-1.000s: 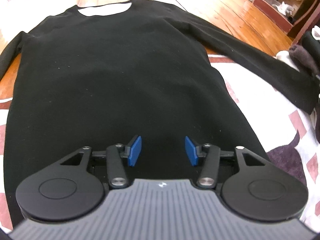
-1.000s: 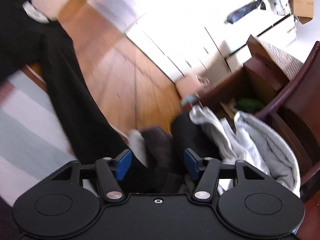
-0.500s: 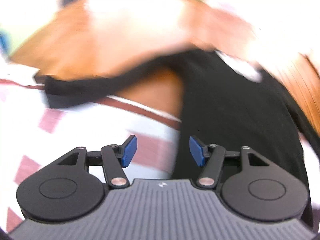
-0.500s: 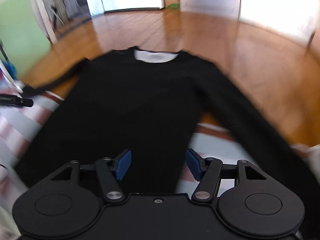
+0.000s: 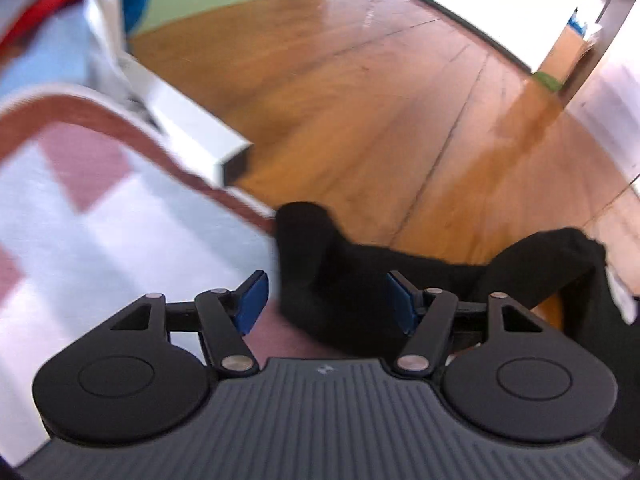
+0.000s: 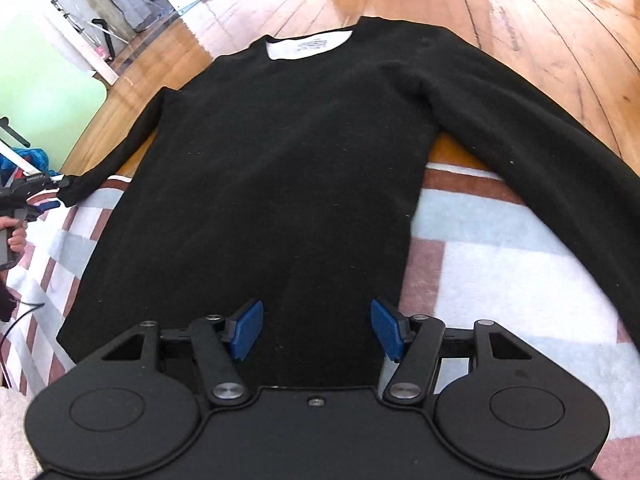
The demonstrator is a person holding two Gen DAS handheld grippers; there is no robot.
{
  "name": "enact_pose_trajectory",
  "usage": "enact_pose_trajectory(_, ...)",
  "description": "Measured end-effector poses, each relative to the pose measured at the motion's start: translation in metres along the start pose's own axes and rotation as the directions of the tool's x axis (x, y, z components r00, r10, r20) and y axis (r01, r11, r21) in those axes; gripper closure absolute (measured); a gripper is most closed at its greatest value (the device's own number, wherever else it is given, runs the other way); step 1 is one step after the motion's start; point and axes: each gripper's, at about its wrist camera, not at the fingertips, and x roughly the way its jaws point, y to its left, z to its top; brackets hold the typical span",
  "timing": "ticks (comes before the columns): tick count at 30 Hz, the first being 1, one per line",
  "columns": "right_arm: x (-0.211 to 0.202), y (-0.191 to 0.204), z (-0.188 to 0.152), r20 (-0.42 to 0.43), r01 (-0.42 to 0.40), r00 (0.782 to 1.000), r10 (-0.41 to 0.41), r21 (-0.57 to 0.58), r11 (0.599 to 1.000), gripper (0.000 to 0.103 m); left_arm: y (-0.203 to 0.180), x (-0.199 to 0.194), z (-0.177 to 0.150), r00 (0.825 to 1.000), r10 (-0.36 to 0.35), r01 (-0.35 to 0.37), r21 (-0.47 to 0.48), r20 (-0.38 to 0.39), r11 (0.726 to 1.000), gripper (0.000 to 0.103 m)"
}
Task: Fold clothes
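Evidently the black sweater [image 6: 280, 168] lies spread flat for folding, so the left gripper [image 5: 322, 300], fingers just widened, straddles the sleeve cuff [image 5: 308, 248] ungripped, while the right gripper [image 6: 316, 330] hovers wide and empty above the hem.

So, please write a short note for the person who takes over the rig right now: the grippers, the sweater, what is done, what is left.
Left gripper: open, jaws have just been opening, empty; the cuff of the sweater's left sleeve lies just ahead between its fingers.
Right gripper: open, empty, above the hem of the black sweater.
The sweater lies flat, face up, collar on the wooden floor, body on the patterned rug, both sleeves spread out.
Done: spreading. No fold is made yet.
Left: likely the sleeves inward first, then the body.
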Motion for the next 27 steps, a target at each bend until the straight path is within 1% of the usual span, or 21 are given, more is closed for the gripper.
enact_pose_trajectory(2, -0.003, -0.002, 0.0, -0.002, 0.005, 1.0, -0.005, -0.004, 1.0, 0.038, 0.004, 0.015, 0.003, 1.0, 0.024, -0.023, -0.06, 0.02, 0.998, 0.039)
enact_pose_trajectory(3, -0.004, -0.003, -0.001, -0.003, 0.008, 1.0, -0.008, -0.007, 1.0, 0.038, 0.003, 0.018, 0.002, 0.998, 0.048, -0.044, -0.086, 0.046, 0.995, 0.045)
enact_pose_trajectory(4, -0.005, -0.003, -0.001, -0.005, 0.014, 1.0, -0.014, -0.013, 1.0, 0.038, -0.002, 0.016, 0.004, 0.997, 0.043, -0.039, -0.054, 0.061, 0.998, 0.054)
enact_pose_trajectory(5, -0.007, -0.003, -0.002, -0.003, 0.024, 1.0, -0.024, -0.018, 1.0, 0.038, -0.007, 0.014, 0.007, 0.996, 0.037, -0.035, -0.022, 0.076, 0.999, 0.101)
enact_pose_trajectory(6, -0.009, -0.003, -0.002, -0.001, 0.033, 0.999, -0.033, -0.022, 0.999, 0.038, -0.013, 0.011, 0.009, 0.995, 0.034, -0.035, 0.012, 0.093, 0.999, 0.1)
enact_pose_trajectory(7, -0.01, -0.003, -0.002, 0.001, 0.04, 0.999, -0.04, -0.024, 0.999, 0.038, -0.023, -0.001, 0.009, 0.984, 0.081, -0.092, 0.068, 0.156, 0.993, 0.1)
enact_pose_trajectory(8, -0.012, -0.004, -0.002, 0.0, 0.043, 0.999, -0.043, -0.022, 0.999, 0.038, -0.031, -0.023, 0.008, 0.953, 0.141, -0.168, 0.078, 0.267, 0.983, 0.1)
enact_pose_trajectory(9, -0.013, -0.006, -0.002, -0.001, 0.045, 0.999, -0.045, -0.02, 0.999, 0.038, -0.039, -0.044, 0.007, 0.906, 0.197, -0.243, 0.08, 0.375, 0.967, 0.1)
enact_pose_trajectory(10, -0.014, -0.007, -0.002, -0.001, 0.048, 0.999, -0.048, -0.02, 0.999, 0.038, -0.046, -0.065, 0.005, 0.846, 0.243, -0.311, 0.07, 0.475, 0.948, 0.1)
enact_pose_trajectory(12, -0.016, -0.01, -0.003, -0.001, 0.056, 0.998, -0.056, -0.02, 0.998, 0.038, -0.035, -0.097, 0.002, 0.797, 0.236, -0.245, -0.058, 0.556, 0.968, 0.099)
enact_pose_trajectory(14, -0.013, -0.013, -0.005, -0.003, 0.066, 0.998, -0.066, -0.013, 0.998, 0.038, -0.022, -0.103, -0.002, 0.818, 0.257, -0.198, -0.167, 0.514, 0.966, 0.098)
enact_pose_trajectory(16, -0.01, -0.016, -0.007, -0.006, 0.073, 0.997, -0.073, -0.001, 0.997, 0.038, -0.013, -0.086, -0.008, 0.882, 0.269, -0.205, -0.199, 0.388, 0.958, 0.098)
enact_pose_trajectory(17, -0.008, -0.017, -0.008, -0.01, 0.072, 0.997, -0.072, 0.007, 0.997, 0.038, -0.009, -0.077, -0.013, 0.906, 0.264, -0.203, -0.208, 0.332, 0.957, 0.097)
enact_pose_trajectory(19, -0.004, -0.017, -0.01, -0.015, 0.071, 0.997, -0.071, 0.02, 0.997, 0.038, 0.001, -0.061, -0.028, 0.93, 0.273, -0.209, -0.255, 0.245, 0.944, 0.095)
enact_pose_trajectory(20, -0.004, -0.016, -0.011, -0.015, 0.07, 0.997, -0.07, 0.016, 0.997, 0.038, 0.005, -0.053, -0.035, 0.94, 0.274, -0.213, -0.279, 0.201, 0.936, 0.088)
enact_pose_trajectory(21, -0.004, -0.015, -0.012, -0.014, 0.07, 0.997, -0.07, 0.011, 0.997, 0.038, 0.01, -0.05, -0.042, 0.948, 0.269, -0.203, -0.325, 0.173, 0.924, 0.075)
enact_pose_trajectory(22, -0.005, -0.014, -0.013, -0.012, 0.072, 0.997, -0.072, 0.002, 0.997, 0.038, 0.015, -0.047, -0.05, 0.954, 0.26, -0.191, -0.37, 0.147, 0.909, 0.07)
enact_pose_trajectory(23, -0.006, -0.013, -0.014, -0.01, 0.074, 0.997, -0.074, -0.007, 0.997, 0.038, 0.02, -0.046, -0.058, 0.96, 0.233, -0.154, -0.399, 0.157, 0.904, 0.066)
enact_pose_trajectory(25, -0.008, -0.013, -0.015, -0.008, 0.078, 0.997, -0.078, -0.011, 0.997, 0.038, 0.014, -0.049, -0.07, 0.955, 0.223, -0.151, -0.327, 0.195, 0.933, 0.065)
enact_pose_trajectory(26, -0.008, -0.014, -0.016, -0.008, 0.08, 0.997, -0.08, -0.01, 0.997, 0.038, 0.011, -0.05, -0.075, 0.953, 0.216, -0.15, -0.287, 0.214, 0.946, 0.062)
enact_pose_trajectory(27, -0.009, -0.014, -0.017, -0.007, 0.082, 0.997, -0.082, -0.009, 0.997, 0.038, 0.005, -0.049, -0.076, 0.948, 0.214, -0.168, -0.2, 0.237, 0.965, 0.059)
